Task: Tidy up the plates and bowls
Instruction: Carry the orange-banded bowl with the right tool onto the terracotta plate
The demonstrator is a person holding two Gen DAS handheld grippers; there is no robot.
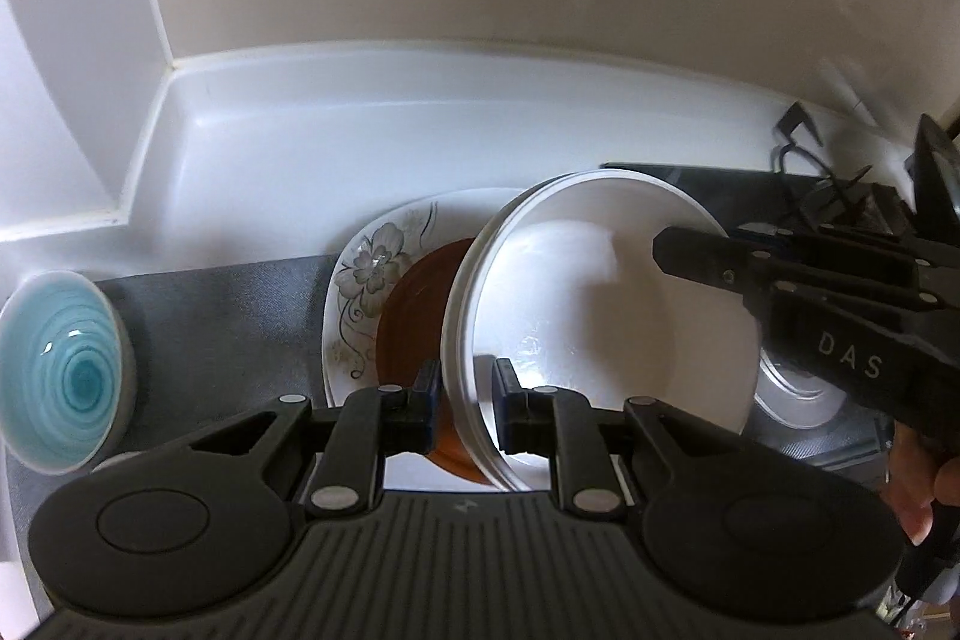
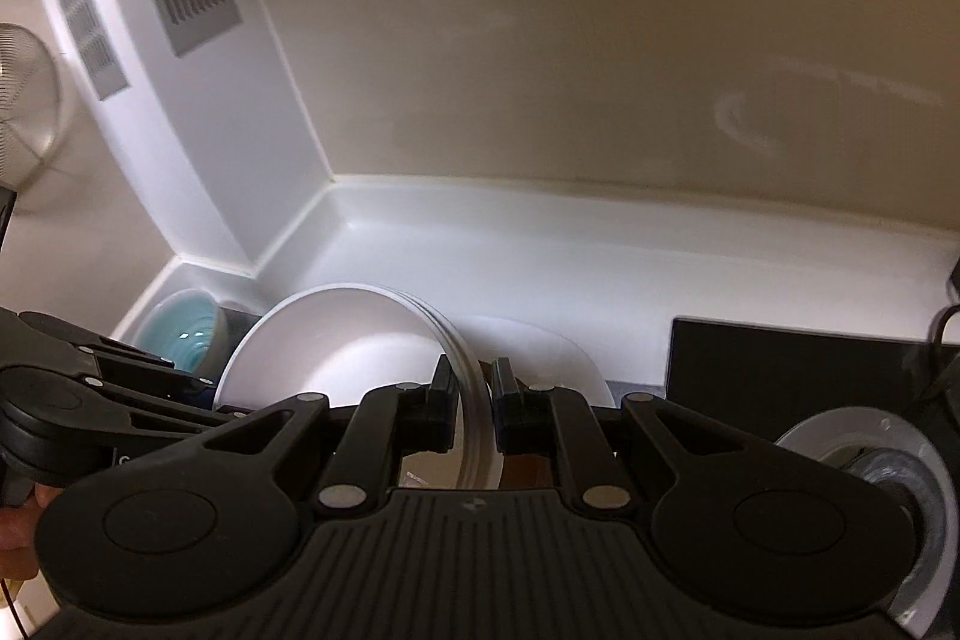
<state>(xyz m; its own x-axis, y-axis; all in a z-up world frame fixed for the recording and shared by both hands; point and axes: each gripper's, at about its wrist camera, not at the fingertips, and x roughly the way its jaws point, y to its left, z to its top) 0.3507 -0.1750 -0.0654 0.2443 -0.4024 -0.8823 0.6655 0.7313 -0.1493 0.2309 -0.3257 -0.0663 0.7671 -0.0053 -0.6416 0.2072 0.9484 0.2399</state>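
Two tools, left (image 1: 467, 400) and right (image 2: 471, 403), both clamped on one white bowl's (image 1: 600, 304) rim.

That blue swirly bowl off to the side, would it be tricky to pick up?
Probably. The blue swirl-glazed ceramic bowl has a glossy inside with bright glints, so fingers might slip on it. It looks rigid and breakable. It appears to sit tilted on the grey mat, so a nudge could rock it.
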